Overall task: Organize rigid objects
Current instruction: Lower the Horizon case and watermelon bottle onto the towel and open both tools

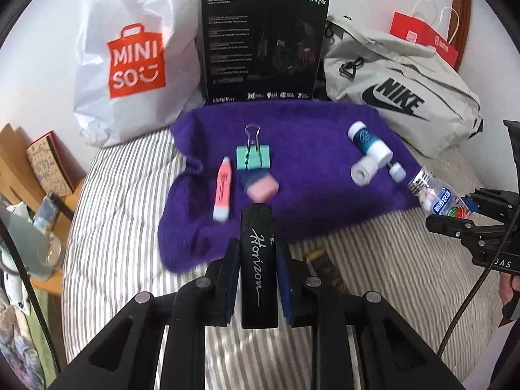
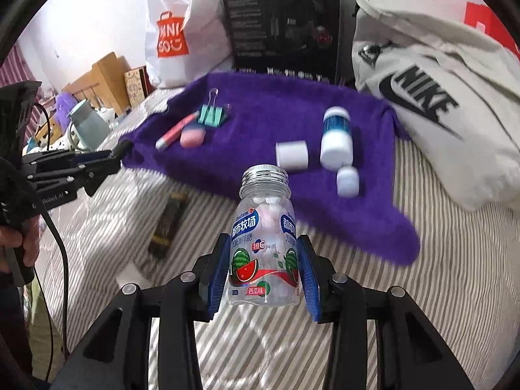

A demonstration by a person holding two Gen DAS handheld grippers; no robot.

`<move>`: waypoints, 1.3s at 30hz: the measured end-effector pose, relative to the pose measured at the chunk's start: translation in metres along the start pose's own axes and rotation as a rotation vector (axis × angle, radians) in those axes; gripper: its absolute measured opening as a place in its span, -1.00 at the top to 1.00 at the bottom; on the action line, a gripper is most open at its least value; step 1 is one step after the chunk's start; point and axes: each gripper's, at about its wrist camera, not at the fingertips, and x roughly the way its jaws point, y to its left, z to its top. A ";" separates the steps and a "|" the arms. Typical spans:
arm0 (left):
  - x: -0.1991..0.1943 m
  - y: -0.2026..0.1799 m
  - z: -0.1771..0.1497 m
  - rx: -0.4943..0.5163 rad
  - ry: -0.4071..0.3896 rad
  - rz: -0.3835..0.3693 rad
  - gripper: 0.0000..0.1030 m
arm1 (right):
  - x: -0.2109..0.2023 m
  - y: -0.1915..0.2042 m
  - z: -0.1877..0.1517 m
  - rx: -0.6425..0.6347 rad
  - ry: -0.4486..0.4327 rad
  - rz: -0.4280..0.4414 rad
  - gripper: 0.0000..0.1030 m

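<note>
A bed (image 1: 107, 227) with a gray and white striped sheet holds everything. A fuzzy purple cloth (image 1: 308, 195) lies spread on it. Behind the cloth stand a white Miniso bag (image 1: 130, 58), a black Hecate box (image 1: 263, 42) and a gray Nike bag (image 1: 399, 87).

On the cloth lie a pink marker (image 1: 222, 191), a mint binder clip (image 1: 253, 157), a pink eraser (image 1: 262, 188), a blue and white bottle (image 1: 369, 141) on its side, a white roll (image 1: 362, 170) and a small white cap (image 1: 397, 171).

The left tool (image 1: 258, 273) is shut tight on a black Horizon case (image 1: 259, 266), held over the near edge of the cloth. The right tool (image 2: 265, 273) squeezes a clear candy bottle (image 2: 265, 243) with a silver lid; pale candies sit inside it.

Only the right view shows a dark flat thing (image 2: 167, 224) clearly, lying on the sheet, and a wooden headboard (image 2: 104, 74) far left. Only the left view shows a red paper bag (image 1: 422, 39).
</note>
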 end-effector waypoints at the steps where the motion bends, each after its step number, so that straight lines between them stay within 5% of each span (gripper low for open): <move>1: 0.003 0.000 0.005 0.003 0.001 -0.005 0.59 | 0.001 -0.002 0.005 0.000 -0.001 -0.001 0.21; 17: 0.065 -0.016 0.056 0.028 0.034 -0.063 0.59 | 0.065 -0.041 0.057 0.008 0.110 -0.038 0.21; 39: 0.122 -0.023 0.064 0.075 0.109 -0.087 0.59 | 0.102 -0.039 0.072 -0.027 0.113 -0.015 0.22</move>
